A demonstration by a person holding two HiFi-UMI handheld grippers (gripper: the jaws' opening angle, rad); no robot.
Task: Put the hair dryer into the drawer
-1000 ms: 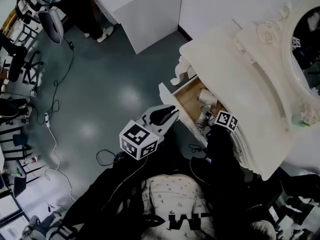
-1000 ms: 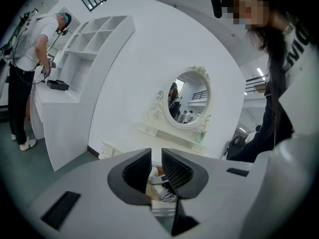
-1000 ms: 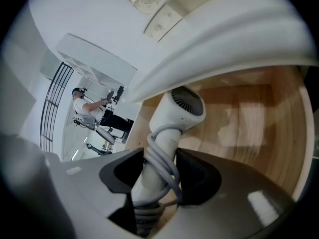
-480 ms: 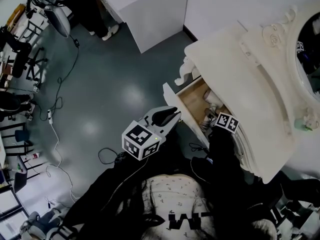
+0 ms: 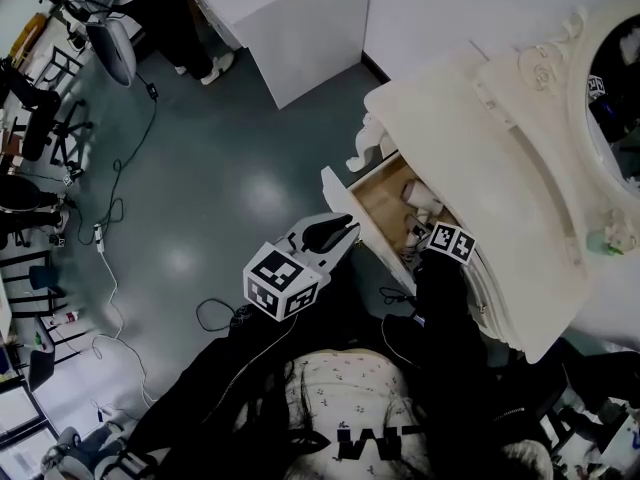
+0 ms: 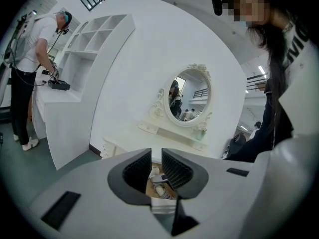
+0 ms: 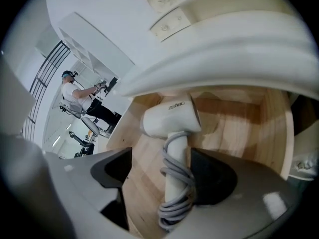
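Observation:
The white hair dryer (image 7: 169,121), its grey cord wound round the handle, lies on the wooden bottom of the open drawer (image 7: 234,128). My right gripper (image 7: 162,158) reaches down into the drawer with the handle between its jaws. The jaws are opening: the left pad stands clear of the handle and the right one sits close beside the cord. From the head view the dryer (image 5: 415,196) shows pale inside the drawer (image 5: 375,200), just past the right gripper's marker cube (image 5: 451,241). My left gripper (image 5: 340,230) hovers in front of the drawer, its jaws (image 6: 156,161) narrowly apart and empty.
The drawer belongs to a cream dressing table (image 5: 480,148) with an oval mirror (image 6: 191,96). A white cabinet (image 5: 290,28) stands behind it. Cables (image 5: 110,258) trail over the grey floor at the left. A person (image 6: 30,59) works at white shelving.
Both grippers keep their places at the drawer. The head view has shifted only slightly. The right gripper's jaws are hidden in that view.

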